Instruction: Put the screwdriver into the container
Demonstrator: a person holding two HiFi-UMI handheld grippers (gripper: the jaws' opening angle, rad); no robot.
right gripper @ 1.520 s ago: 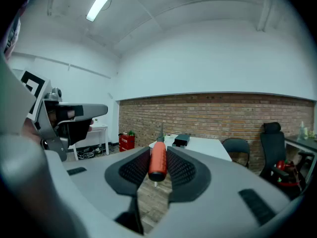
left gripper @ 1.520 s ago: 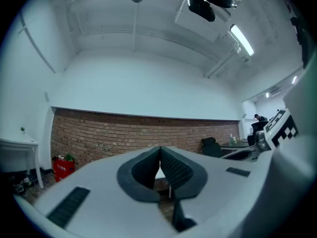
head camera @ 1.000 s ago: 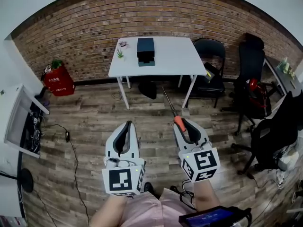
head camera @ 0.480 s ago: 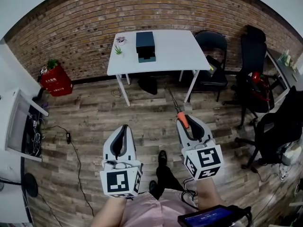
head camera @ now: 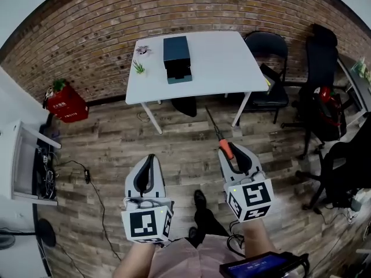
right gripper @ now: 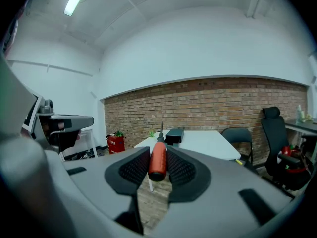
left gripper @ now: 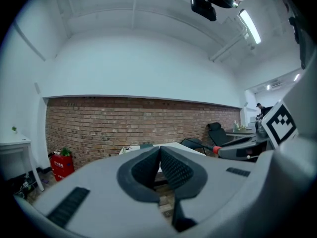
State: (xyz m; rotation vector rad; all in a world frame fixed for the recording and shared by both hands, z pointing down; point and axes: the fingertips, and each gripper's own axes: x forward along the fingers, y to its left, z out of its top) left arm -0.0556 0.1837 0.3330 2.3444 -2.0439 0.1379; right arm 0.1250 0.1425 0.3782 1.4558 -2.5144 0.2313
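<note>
Over the wooden floor (head camera: 104,149), short of the white table (head camera: 223,62), the right gripper (head camera: 231,154) clamps its jaws on the red handle of the screwdriver (right gripper: 158,158), whose thin shaft points toward the table. The left gripper (head camera: 149,158) hangs beside it, jaws pressed together with nothing between them. The dark container (head camera: 176,55) sits on the table near a small plant (head camera: 139,67), well apart from the screwdriver.

You face a brick wall (head camera: 116,33), with a white table (head camera: 226,68) near it on a wood plank floor (head camera: 110,149). To your right, black chairs (head camera: 272,48) stand just beside the table. To your left, a red bin (head camera: 65,104) sits by the wall and a white shelf (head camera: 17,155) nearer you. A strip light (right gripper: 75,1) glows overhead.
</note>
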